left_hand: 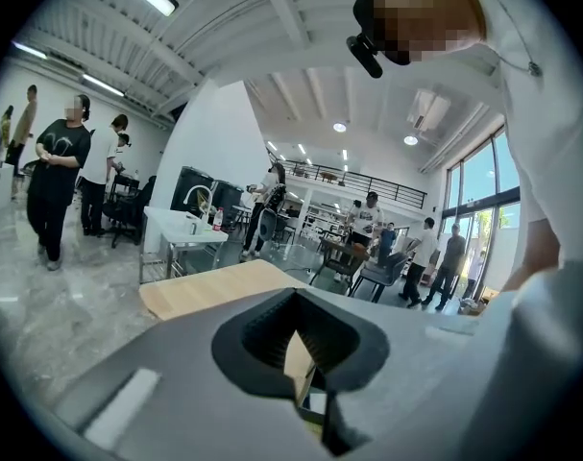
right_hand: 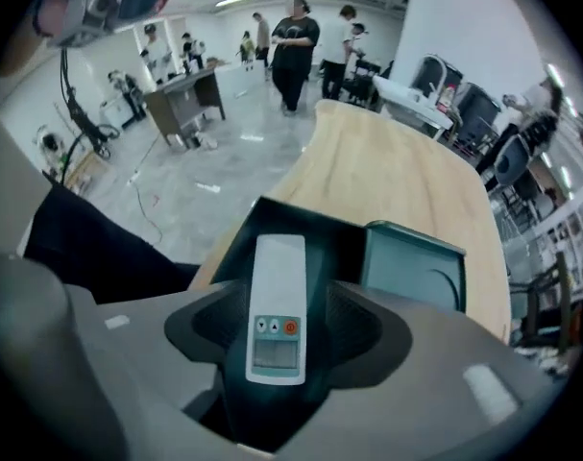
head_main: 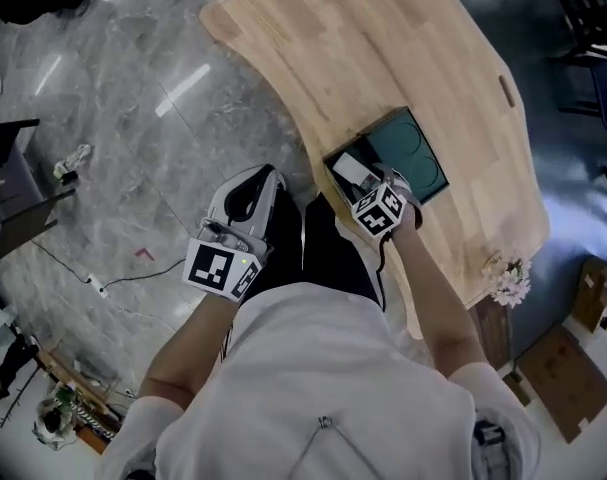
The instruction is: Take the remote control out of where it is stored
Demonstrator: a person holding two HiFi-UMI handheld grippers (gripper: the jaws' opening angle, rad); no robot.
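A white remote control (head_main: 353, 172) (right_hand: 278, 286) with an orange button and a small screen lies in a dark open box (head_main: 335, 156) (right_hand: 235, 238) at the near edge of the wooden table (head_main: 383, 48). The box's teal lid (head_main: 415, 156) (right_hand: 411, 262) lies beside it. My right gripper (head_main: 373, 184) (right_hand: 277, 329) points down into the box, open, with the remote between its fingers and gaps showing on both sides. My left gripper (head_main: 251, 186) (left_hand: 305, 353) hangs off the table's edge over the floor, its jaws closed to a slit with nothing in them.
A bunch of pale flowers (head_main: 508, 283) lies at the table's right edge, with cardboard boxes (head_main: 568, 368) on the floor beyond. A cable (head_main: 133, 278) runs over the marble floor at left. Several people (left_hand: 56, 176) stand around the hall.
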